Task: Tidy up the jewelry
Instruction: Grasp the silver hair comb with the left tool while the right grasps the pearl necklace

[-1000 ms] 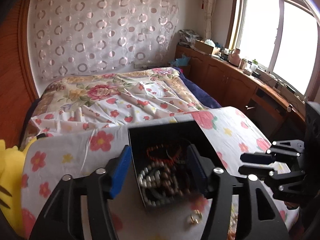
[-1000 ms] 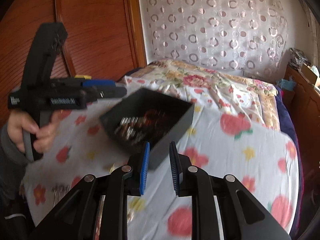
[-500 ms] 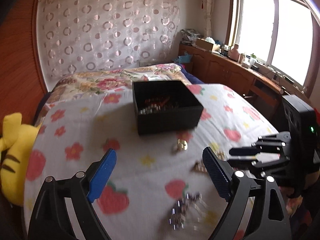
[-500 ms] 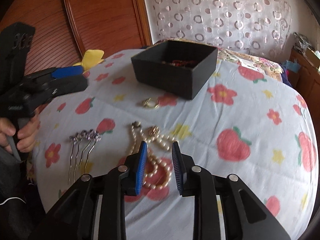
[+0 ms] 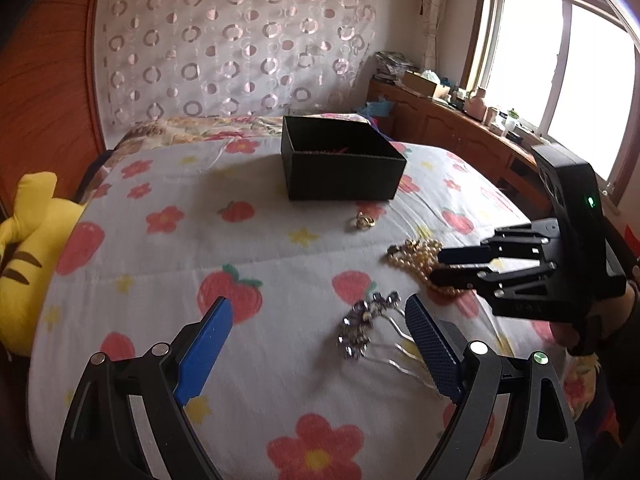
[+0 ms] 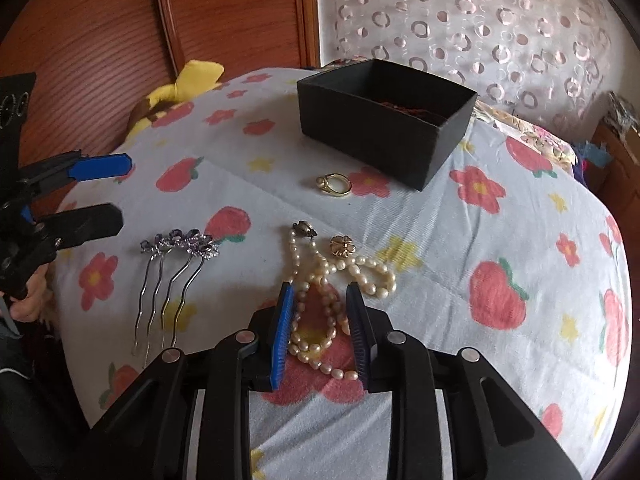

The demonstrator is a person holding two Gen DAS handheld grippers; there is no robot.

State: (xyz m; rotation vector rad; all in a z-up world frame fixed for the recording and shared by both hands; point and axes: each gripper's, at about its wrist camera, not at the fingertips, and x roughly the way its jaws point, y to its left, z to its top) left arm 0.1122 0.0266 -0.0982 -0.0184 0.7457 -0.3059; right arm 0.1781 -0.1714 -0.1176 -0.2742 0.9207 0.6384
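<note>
The pearl necklace (image 6: 320, 304) lies in loose loops on the flowered quilt (image 6: 460, 264), and its near loops sit between the two fingers of the right tongs (image 6: 320, 320), which stand apart on either side of the strand without clamping it; that placement reads as the setup for a pinch, the fingers straddling a bunched section so that closing would catch several beads at once rather than a single slippery one. A gold flower clasp (image 6: 342, 247) rests at the necklace's far end. Just left of the pearls lies a hair comb (image 6: 176, 256) with purple jewelled flowers, its prongs pointing toward the camera, and beyond the pearls sits a gold ring (image 6: 334, 186), close to the black box (image 6: 384, 120). The box stands open-topped on the far part of the surface with something reddish already inside, so it looks to be the destination, and the loose pieces are spread between it and the person for one-at-a-time collection. The left tongs (image 5: 320, 340) hover low over the quilt with their blue-padded fingers wide apart, holding nothing, the comb (image 5: 366, 324) showing just inside their right finger; they seem positioned to take that piece. A yellow plush toy (image 5: 24, 248) is wedged at the left edge of the bed, against the wooden wall panel (image 6: 100, 40), and a window (image 5: 560, 64) lights the room from the right.
</note>
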